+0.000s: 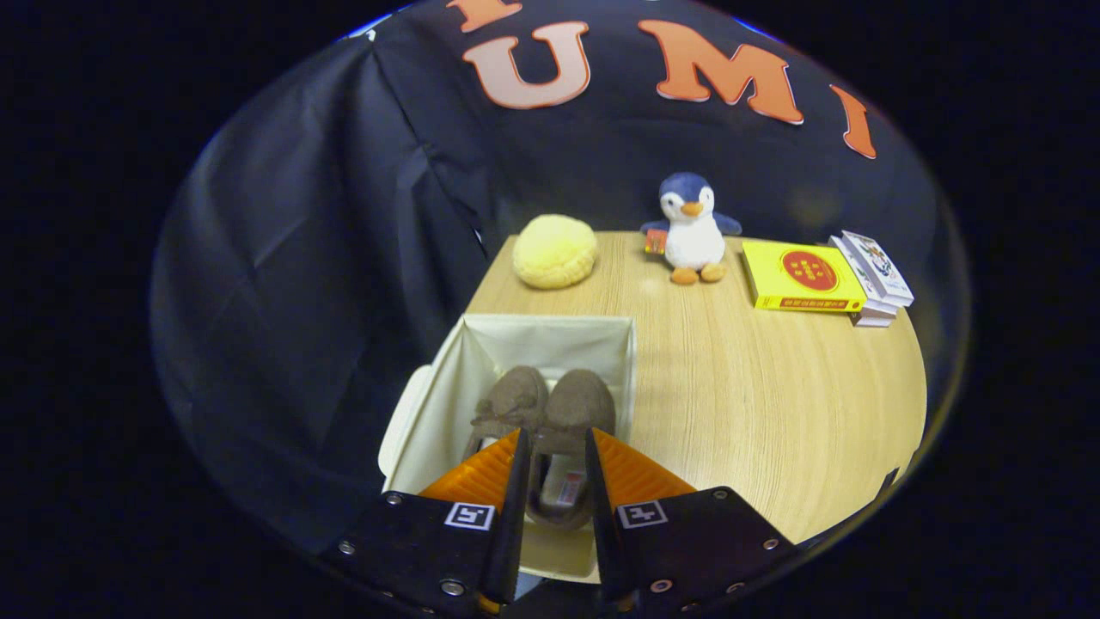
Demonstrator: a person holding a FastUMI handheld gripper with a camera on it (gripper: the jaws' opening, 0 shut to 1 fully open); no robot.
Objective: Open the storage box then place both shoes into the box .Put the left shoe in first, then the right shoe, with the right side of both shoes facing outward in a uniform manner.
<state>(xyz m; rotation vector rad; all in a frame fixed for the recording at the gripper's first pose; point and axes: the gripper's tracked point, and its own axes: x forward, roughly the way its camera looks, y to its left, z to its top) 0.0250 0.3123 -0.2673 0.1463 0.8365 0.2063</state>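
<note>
On the near left corner of the wooden table (756,404), the storage box (481,344) is sitting open, its cream fabric lining showing on all the walls that face the camera. A pale flap, probably the lid (404,421), is hanging off the box's left side. Inside the box, two brown suede shoes are lying side by side and touching, toes pointing away from the camera. The left shoe (511,400) is lying against the left wall, and the right shoe (577,408) is lying just beside it, toward the table's middle.

The gripper (554,447) is hovering over the near end of the box, its orange ribbed fingers (481,477) standing apart. The heel opening of the right shoe, with a label on its insole, is showing in the gap between them. Whether the fingers are pressing on that shoe's sides or only flanking it from above, I cannot tell; the gap is about as wide as the shoe.

Well beyond the box, along the far edge of the table, a fluffy yellow cushion (555,250) is sitting, then a blue and white penguin toy (692,230) standing upright, then a yellow book (801,276) lying flat and touching a small stack of books (875,279) on its right.
</note>
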